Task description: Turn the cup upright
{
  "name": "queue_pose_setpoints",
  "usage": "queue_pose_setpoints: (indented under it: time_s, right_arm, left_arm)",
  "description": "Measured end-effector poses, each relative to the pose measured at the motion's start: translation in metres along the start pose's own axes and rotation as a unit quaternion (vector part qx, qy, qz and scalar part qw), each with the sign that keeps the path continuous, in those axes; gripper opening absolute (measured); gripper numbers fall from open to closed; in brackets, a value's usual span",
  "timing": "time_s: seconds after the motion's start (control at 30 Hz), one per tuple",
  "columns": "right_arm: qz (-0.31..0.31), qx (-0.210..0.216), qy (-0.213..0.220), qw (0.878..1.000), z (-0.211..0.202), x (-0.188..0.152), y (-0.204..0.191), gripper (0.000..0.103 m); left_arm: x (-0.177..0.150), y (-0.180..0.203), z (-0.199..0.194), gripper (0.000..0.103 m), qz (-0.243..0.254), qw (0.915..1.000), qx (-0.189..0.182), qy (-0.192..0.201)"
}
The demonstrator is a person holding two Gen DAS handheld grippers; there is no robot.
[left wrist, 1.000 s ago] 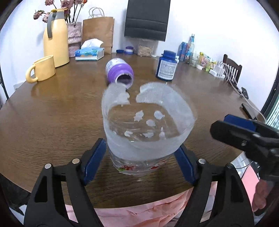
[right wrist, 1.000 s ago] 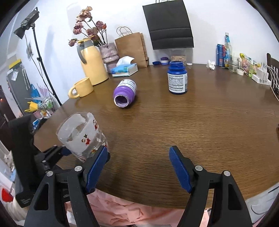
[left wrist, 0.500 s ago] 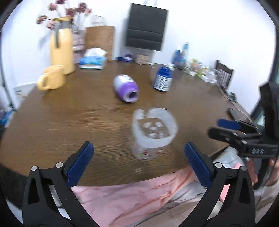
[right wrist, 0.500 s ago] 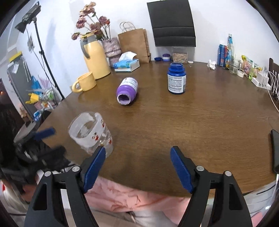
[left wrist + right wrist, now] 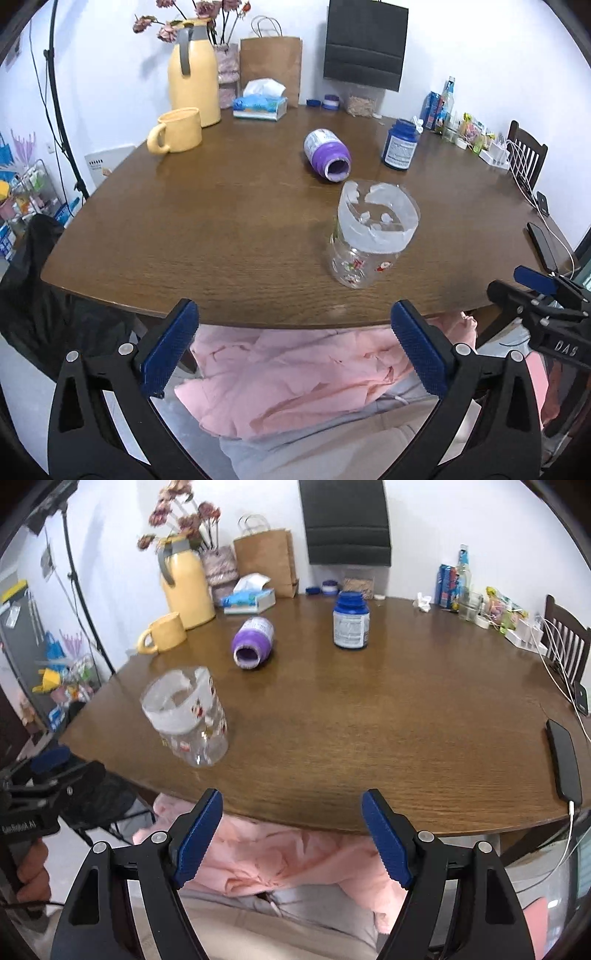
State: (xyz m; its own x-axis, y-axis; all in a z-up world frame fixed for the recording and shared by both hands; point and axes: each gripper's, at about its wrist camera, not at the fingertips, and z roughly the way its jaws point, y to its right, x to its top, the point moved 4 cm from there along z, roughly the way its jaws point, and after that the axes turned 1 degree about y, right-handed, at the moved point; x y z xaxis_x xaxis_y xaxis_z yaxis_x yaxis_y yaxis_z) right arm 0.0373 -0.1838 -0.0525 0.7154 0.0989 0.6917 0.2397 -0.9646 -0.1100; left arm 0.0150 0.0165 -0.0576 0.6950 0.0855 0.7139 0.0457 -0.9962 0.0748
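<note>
A clear plastic cup (image 5: 369, 240) with a frosted rim and small red cartoon prints stands upright, mouth up, near the front edge of the brown wooden table (image 5: 221, 236). It also shows in the right wrist view (image 5: 186, 716). My left gripper (image 5: 291, 347) is open and empty, held off the table's front edge, apart from the cup. My right gripper (image 5: 291, 834) is open and empty too, also off the front edge. Each gripper shows at the side of the other's view.
A purple bottle (image 5: 328, 155) lies on its side mid-table. A blue jar (image 5: 400, 144), a yellow mug (image 5: 177, 131), a yellow jug (image 5: 194, 81), a tissue box (image 5: 260, 105) and paper bags stand farther back. A phone (image 5: 563, 753) lies at the right edge. Pink cloth (image 5: 295, 369) lies below.
My left gripper opened, let go of the cup and drew back off the table edge. The cup stays standing upright. My right gripper also drew back a little.
</note>
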Motion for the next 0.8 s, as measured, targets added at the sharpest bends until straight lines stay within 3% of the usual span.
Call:
queue_pose_setpoints:
  time_s: [0.13, 0.8]
  right_arm:
    - [0.018, 0.002, 0.021, 1.000, -0.0091, 0.0046, 0.0045, 0.082]
    - [0.016, 0.007, 0.015, 1.000, -0.0063, 0.0038, 0.0007, 0.082]
  left_arm:
    - [0.0009, -0.0031, 0.0007, 0.103, -0.004, 1.0000, 0.002, -0.001]
    - [0.0028, -0.0069, 0.0010, 0.103, -0.004, 1.0000, 0.007, 0.003]
